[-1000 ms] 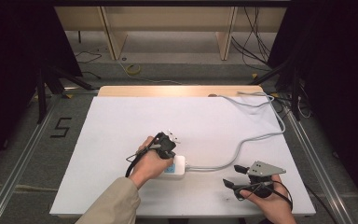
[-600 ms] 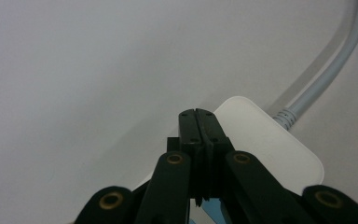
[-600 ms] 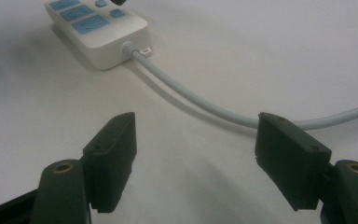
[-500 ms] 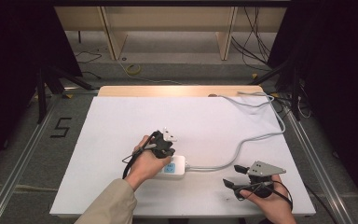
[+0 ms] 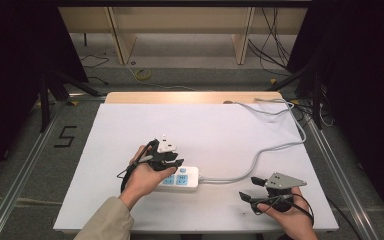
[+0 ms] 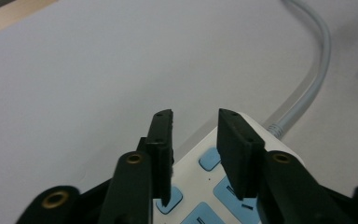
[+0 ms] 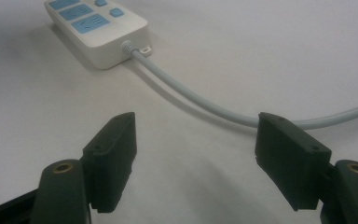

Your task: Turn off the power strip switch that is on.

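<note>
A white power strip (image 5: 186, 178) with blue sockets lies flat on the white table (image 5: 215, 125); its grey cable (image 5: 275, 150) curves away to the far right. My left gripper (image 5: 172, 161) hangs just over the strip's left part, pointing down at it. In the left gripper view its jaws (image 6: 196, 116) have just been opening and stand a little apart with nothing between them, above the strip (image 6: 191, 179) near its cable (image 6: 307, 88) end. My right gripper (image 5: 247, 189) rests open near the front right, aimed at the strip (image 7: 98, 28) and cable (image 7: 191, 100).
The table's wooden far edge (image 5: 190, 97) shows beyond the white top. Metal rails (image 5: 25, 170) run along both sides, and loose cables (image 5: 275, 45) lie on the floor behind. Bare table surface stretches across the far half.
The left hand and its gripper have shifted a little to the left over the power strip. The right hand and gripper have stayed where they were.
</note>
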A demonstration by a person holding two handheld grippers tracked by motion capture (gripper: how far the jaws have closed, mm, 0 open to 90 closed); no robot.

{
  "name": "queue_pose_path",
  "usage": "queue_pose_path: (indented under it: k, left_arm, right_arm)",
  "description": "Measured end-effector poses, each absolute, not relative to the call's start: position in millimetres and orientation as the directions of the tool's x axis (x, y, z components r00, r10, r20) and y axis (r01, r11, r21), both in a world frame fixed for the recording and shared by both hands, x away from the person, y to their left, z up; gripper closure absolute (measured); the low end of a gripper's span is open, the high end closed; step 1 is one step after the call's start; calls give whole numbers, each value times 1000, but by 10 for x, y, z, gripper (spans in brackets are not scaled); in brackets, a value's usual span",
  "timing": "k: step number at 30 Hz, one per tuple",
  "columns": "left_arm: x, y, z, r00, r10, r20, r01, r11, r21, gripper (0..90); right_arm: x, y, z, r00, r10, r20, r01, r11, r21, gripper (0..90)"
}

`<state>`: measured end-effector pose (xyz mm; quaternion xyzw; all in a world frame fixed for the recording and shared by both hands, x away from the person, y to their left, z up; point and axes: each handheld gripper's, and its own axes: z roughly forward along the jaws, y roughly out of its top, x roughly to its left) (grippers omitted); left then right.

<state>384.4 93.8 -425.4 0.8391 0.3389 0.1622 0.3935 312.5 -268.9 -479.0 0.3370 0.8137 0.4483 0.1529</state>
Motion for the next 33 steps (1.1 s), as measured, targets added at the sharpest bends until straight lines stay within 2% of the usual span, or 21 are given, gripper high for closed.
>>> queue_pose_path:
  k: [8, 15, 24, 33]
  left_arm:
    - [3749, 1199, -4288, 714, 700, 4, 388, -400, 831, 414]
    - [3565, 1557, -4369, 694, 720, -15, 368, -336, 867, 297]
    - [3321, 1936, -4544, 639, 769, -21, 359, -274, 892, 275]
    - [3314, 2001, -4608, 604, 797, -31, 380, -254, 889, 265]
  right_arm:
    - [3123, -2690, -4790, -727, 685, 53, 410, 371, 833, 303]
    - [3121, -2691, -4787, -727, 684, 53, 410, 371, 833, 303]
    - [3120, -2681, -4785, -730, 682, 52, 410, 375, 831, 303]
    - [3122, -2677, -4787, -732, 679, 53, 409, 376, 832, 303]
